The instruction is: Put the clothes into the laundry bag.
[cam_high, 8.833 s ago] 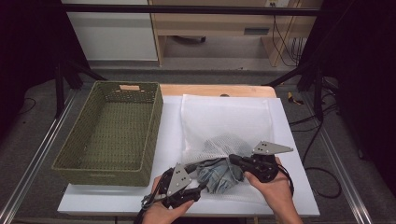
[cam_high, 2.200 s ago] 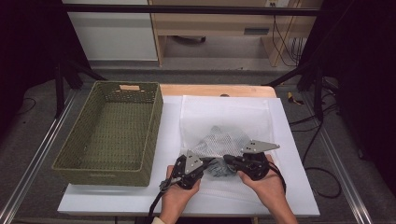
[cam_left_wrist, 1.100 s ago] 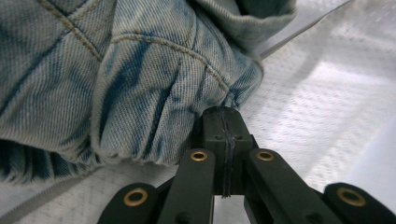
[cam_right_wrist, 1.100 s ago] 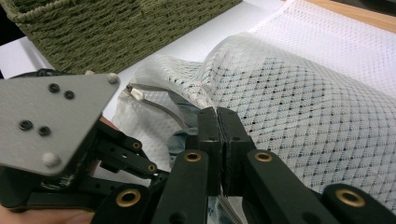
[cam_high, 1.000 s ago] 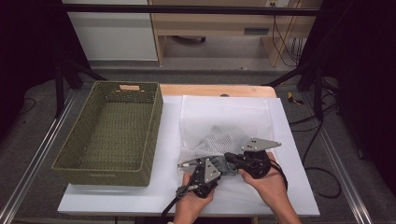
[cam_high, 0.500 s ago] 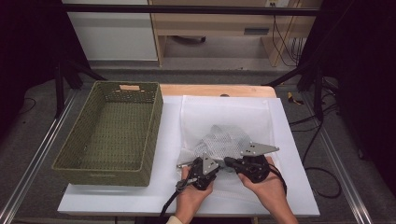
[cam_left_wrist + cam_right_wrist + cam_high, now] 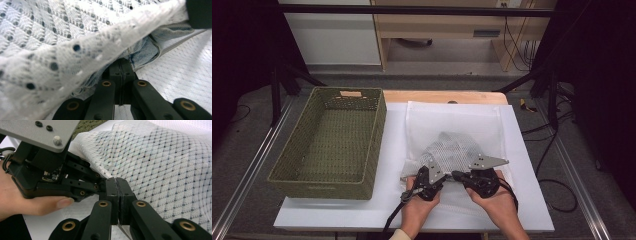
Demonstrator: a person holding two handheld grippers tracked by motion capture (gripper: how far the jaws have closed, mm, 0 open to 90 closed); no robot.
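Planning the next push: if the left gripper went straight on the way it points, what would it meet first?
Most likely the blue-grey garment inside the white mesh bag, right ahead of the shut left gripper; depth is unclear.

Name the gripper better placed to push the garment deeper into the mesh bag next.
Probably the left gripper: its shut jaws sit at the bag's opening, right against the blue garment under the mesh bag. The right gripper is pinched shut at the bag's edge, so it looks better suited to holding.

A white-topped table [image 7: 337, 215] is carrying a green woven basket [image 7: 332, 142] on its left and a white mesh laundry bag [image 7: 457, 135] lying flat at its right.
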